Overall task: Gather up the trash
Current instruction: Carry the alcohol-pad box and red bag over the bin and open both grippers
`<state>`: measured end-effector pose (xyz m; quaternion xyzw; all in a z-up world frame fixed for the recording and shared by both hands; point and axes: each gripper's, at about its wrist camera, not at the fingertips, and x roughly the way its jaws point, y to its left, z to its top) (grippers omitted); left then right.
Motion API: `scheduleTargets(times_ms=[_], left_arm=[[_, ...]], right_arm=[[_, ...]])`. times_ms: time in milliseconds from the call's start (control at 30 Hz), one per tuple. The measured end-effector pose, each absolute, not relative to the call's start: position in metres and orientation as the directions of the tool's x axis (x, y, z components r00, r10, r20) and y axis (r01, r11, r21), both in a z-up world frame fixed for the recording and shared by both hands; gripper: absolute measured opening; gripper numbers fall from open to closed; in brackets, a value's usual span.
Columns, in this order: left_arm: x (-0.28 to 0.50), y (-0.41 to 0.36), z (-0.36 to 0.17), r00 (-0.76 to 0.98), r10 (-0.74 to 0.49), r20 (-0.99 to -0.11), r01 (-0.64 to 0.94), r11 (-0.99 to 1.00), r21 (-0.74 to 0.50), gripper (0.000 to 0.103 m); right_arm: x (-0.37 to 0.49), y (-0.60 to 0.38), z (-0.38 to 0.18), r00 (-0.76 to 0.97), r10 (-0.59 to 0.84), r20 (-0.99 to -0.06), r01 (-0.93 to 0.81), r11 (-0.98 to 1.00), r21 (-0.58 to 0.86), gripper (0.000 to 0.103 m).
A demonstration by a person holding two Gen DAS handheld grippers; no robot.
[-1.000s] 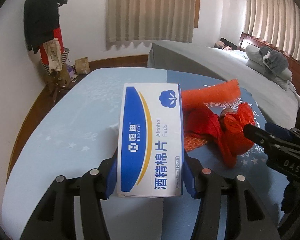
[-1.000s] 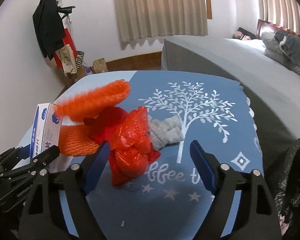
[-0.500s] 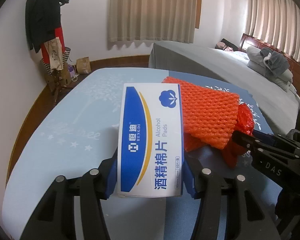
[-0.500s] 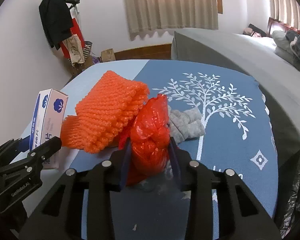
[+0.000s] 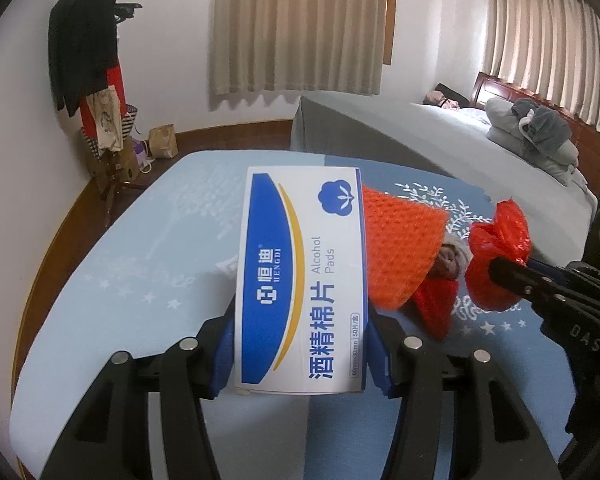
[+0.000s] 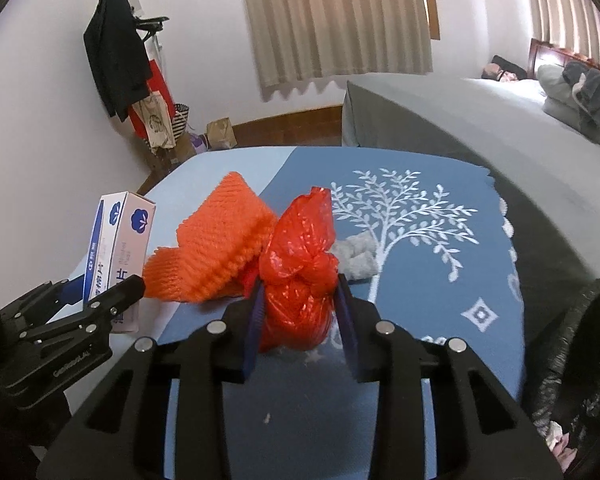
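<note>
Tongs on the left (image 5: 300, 344) clench a blue-and-white alcohol pads box (image 5: 300, 280); right tongs (image 6: 300, 304) grip a red plastic bag (image 6: 300, 264), lifted above the blue counter (image 6: 440, 280) beside orange foam netting (image 6: 220, 236)

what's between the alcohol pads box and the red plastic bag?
The orange foam net lies between the alcohol pads box and the red plastic bag, touching the bag; clearest in the right wrist view.

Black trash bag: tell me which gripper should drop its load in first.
Right, probably. The right gripper is shut on the red plastic bag, and the black trash bag sits right beside it. The left gripper, clamping the alcohol pads box, is on the far side.
</note>
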<state>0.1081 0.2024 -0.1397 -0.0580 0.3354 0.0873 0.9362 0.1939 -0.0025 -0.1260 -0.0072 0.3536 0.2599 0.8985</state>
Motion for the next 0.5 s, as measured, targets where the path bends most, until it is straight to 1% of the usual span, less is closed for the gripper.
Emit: scheduleTargets(times_ms=[500], left_arm=[[0.105, 0.168, -0.12, 0.795, 0.057, -0.605, -0.113, 0.992, -0.055, 0.054]], right_arm=[[0.168, -0.05, -0.101, 0.674, 0.44, -0.593, -0.424, 0.888, 0.178, 0.033]])
